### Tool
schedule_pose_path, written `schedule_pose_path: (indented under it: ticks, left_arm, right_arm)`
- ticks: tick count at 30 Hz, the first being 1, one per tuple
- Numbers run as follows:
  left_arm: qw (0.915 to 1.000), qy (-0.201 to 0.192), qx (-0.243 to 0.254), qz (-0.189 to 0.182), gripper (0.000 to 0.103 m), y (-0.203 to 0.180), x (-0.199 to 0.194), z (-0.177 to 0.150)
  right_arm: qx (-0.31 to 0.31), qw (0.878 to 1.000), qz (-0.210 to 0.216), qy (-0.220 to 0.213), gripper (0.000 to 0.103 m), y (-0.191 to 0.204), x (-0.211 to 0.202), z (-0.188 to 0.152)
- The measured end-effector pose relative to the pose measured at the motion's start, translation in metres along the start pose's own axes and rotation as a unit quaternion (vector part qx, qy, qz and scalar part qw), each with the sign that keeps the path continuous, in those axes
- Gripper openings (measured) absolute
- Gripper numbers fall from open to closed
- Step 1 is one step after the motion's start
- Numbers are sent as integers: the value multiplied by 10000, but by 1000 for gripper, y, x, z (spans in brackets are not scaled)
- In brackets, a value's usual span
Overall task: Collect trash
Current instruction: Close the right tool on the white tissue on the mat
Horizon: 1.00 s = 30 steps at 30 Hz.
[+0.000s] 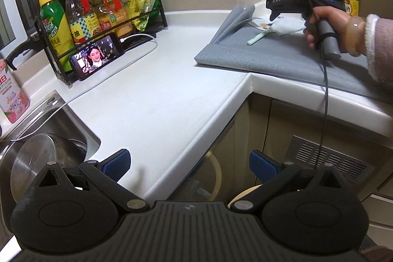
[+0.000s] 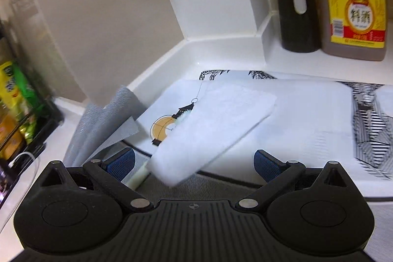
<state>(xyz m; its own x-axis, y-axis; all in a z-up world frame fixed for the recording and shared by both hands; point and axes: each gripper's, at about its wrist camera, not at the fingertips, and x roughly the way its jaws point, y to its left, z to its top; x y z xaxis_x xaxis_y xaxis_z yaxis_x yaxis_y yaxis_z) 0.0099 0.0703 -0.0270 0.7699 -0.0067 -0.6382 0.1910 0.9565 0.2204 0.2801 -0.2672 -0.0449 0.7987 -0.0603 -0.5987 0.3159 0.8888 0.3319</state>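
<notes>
A crumpled white tissue (image 2: 211, 129) is seen lying on a printed paper sheet (image 2: 307, 114) over the grey mat (image 1: 282, 53), on the far right stretch of the white counter (image 1: 159, 90). The right gripper (image 2: 194, 161) is held just short of it, jaws spread wide and empty. The tissue is judged light, soft and easily crushed, so its near edge could be pinched almost anywhere. A pale green stick (image 1: 258, 38) beside it is shown whole only in the left wrist view; from the right wrist it is mostly hidden. The left gripper (image 1: 189, 166) is likewise wide open, nothing held, over the counter edge.
</notes>
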Motion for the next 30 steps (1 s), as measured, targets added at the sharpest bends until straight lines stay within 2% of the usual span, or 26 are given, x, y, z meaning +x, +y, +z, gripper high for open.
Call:
schedule_pose_path:
  ticks: [3,8,10,13,14,15,16,17,18,23,30]
  left_arm:
    - [10000,29,22,37,103,2,2,2]
    - [9999,112,4,65,103,2,4,2]
    - [9999,141,-3,61,103,1,5,3]
    - [9998,179,13,38,103,-2,6,3]
    - [9998,192,21,40,103,-4,7,4]
    - [9998,195,34,37,103,-5,7,4]
    - [9998,188,56,27,103,-7,7,4]
    - [9998,175,80,24,103,-9,6,5]
    - [9998,158,105,22,103,-10,5,5]
    - [9997,107,218,43,103,-16,3,11]
    - [9991,-21,405,-76,103,-33,7,29]
  right_arm:
    - [-140,9998,-108,23,103,9,18,0]
    - [-1018,9945,-259,52,103,30,34,-6]
    - [-1076,9939,-229,-23,97,30,32,-8]
    - [-945,9951,-219,-186,64,22,22,-8]
    - [-968,9948,-258,-195,48,20,19,-8]
    - [-987,9945,-288,-201,36,17,18,-8]
    - [-958,9948,-279,-204,29,14,15,-9]
    - [-894,9955,-259,-191,17,10,13,-9]
    - [-817,9961,-267,-175,11,6,11,-9]
    - [-697,9967,-420,-73,7,-20,-15,-14]
    - [-1241,9898,-701,-88,7,-68,-76,-33]
